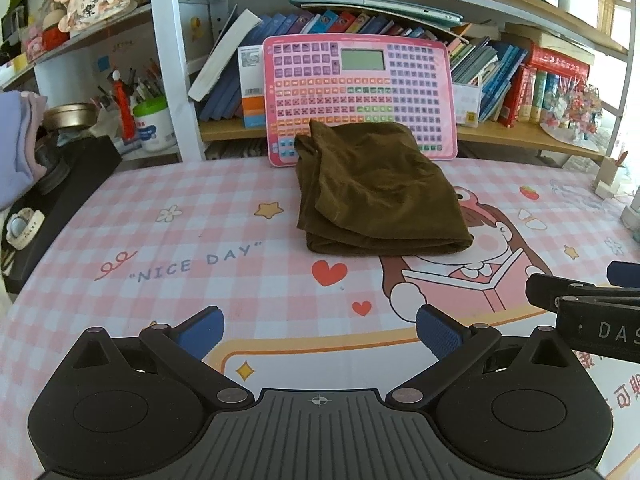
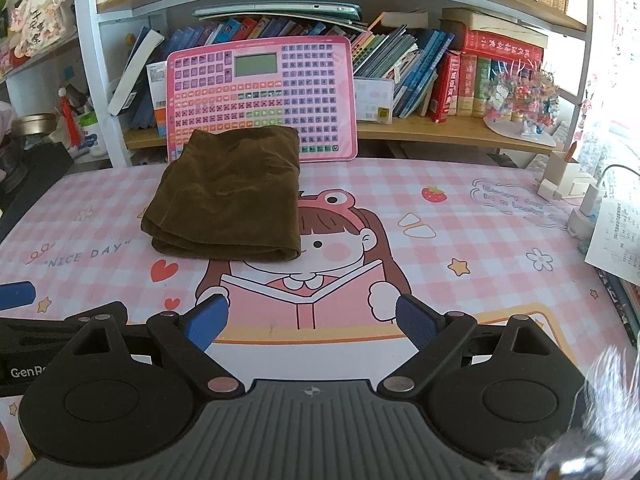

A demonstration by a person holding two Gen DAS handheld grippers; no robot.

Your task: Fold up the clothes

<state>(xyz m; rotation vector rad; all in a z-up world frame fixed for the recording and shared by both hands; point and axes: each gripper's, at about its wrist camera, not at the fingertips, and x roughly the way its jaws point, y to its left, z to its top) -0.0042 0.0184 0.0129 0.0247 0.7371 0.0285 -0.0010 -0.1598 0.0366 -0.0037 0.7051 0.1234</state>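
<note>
A brown garment [image 1: 376, 196] lies folded into a thick rectangle on the pink checked desk mat [image 1: 168, 240], at the far middle of the desk. It also shows in the right wrist view [image 2: 232, 200], left of centre. My left gripper [image 1: 320, 332] is open and empty, well short of the garment. My right gripper [image 2: 312, 320] is open and empty, also near the front of the desk. Part of the right gripper shows at the right edge of the left wrist view [image 1: 592, 300].
A pink keyboard toy [image 1: 360, 92] leans upright against the bookshelf just behind the garment. Books fill the shelf [image 2: 440, 128]. A black box [image 1: 60, 200] with a watch stands at the left. Chargers and papers [image 2: 592, 208] lie at the right edge.
</note>
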